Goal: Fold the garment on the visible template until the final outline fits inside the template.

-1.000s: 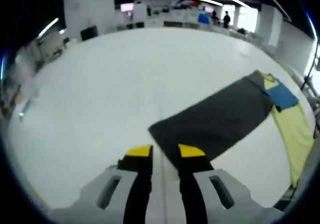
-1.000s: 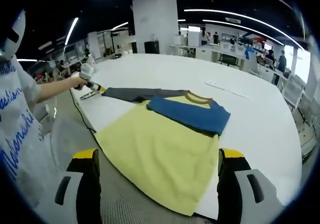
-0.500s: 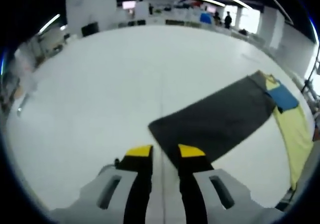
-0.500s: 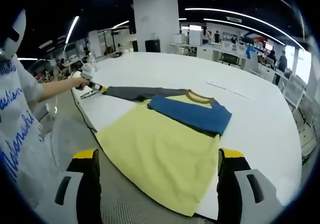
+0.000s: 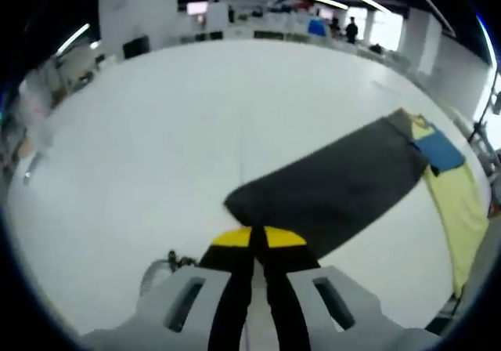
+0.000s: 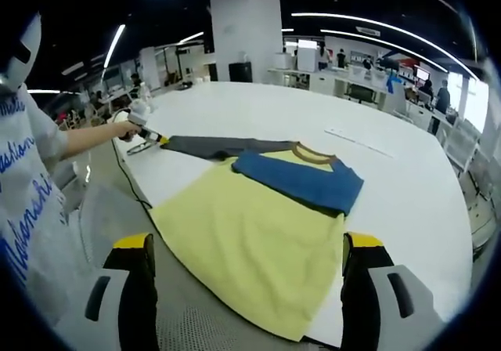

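Note:
A yellow shirt [image 6: 250, 226] lies flat on the white table [image 6: 407, 186], its hem reaching the near edge. Its blue sleeve [image 6: 301, 180] is folded across the chest. Its grey sleeve [image 6: 219, 145] stretches out to the left. In the left gripper view the grey sleeve [image 5: 337, 186] runs away from my left gripper [image 5: 258, 237], which is shut on the sleeve's end edge. The yellow body [image 5: 462, 210] and blue sleeve [image 5: 444, 151] show far right there. My right gripper [image 6: 244, 249] is open, wide apart over the hem, holding nothing. The left gripper [image 6: 149, 137] is also seen at the sleeve tip.
A person's arm [image 6: 86, 138] and white lettered shirt [image 6: 23, 186] stand at the table's left. A thin pale strip [image 6: 360, 141] lies on the table beyond the shirt. A faint seam [image 5: 241, 147] runs along the tabletop. Desks and people fill the far background.
My left gripper has gone from open to shut at the end of the grey sleeve, and the sleeve end has shifted slightly. The right gripper has stayed open and still.

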Available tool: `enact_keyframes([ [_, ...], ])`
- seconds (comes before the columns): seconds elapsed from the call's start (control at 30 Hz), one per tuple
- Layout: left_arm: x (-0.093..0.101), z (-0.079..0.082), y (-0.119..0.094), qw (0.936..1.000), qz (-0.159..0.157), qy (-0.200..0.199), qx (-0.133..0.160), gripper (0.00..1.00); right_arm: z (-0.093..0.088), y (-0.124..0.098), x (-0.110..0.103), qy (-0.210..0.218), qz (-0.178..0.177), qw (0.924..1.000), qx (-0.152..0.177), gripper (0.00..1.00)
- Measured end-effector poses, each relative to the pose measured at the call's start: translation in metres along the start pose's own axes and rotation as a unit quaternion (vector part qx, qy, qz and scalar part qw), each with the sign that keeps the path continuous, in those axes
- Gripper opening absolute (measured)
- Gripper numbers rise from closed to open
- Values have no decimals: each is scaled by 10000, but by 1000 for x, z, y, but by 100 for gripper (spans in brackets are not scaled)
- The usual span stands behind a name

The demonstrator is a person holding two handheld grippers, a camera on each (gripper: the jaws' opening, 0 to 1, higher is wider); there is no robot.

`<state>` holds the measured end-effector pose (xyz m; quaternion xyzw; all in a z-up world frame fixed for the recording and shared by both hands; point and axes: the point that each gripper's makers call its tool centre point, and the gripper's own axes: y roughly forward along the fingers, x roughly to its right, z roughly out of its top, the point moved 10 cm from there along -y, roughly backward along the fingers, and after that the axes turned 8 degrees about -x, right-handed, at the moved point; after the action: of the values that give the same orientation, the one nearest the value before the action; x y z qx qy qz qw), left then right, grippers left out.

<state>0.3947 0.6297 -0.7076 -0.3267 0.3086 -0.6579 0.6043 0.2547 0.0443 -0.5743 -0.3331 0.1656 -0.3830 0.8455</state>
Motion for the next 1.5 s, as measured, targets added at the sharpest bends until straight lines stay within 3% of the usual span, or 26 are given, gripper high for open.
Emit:
enact_keyframes([
  [0.23,-3,1,2,9996,-54,-277,-35,0,-3,0,1,25,-9,10000,45,99],
  [0.5,-4,1,0,9996,-78,-278,-16,0,-7,-4,3,90,-57,9999,94,99],
  [0.8,7,12,-18,9995,-173,-235,141,0,-9,-2,2,107,-31,9999,116,100],
  [0.93,18,22,-27,9986,-383,-238,292,0,-10,-1,2,96,-21,9999,115,100],
  [1.0,26,27,-30,9984,-488,-47,294,0,-10,-1,2,84,-7,9999,129,100],
  [1.13,43,39,-36,9977,-541,272,312,0,-11,-2,3,110,-19,9998,176,100],
  [1.5,71,69,-43,9951,-740,545,355,0,-20,-7,5,233,-73,9994,250,100],
])
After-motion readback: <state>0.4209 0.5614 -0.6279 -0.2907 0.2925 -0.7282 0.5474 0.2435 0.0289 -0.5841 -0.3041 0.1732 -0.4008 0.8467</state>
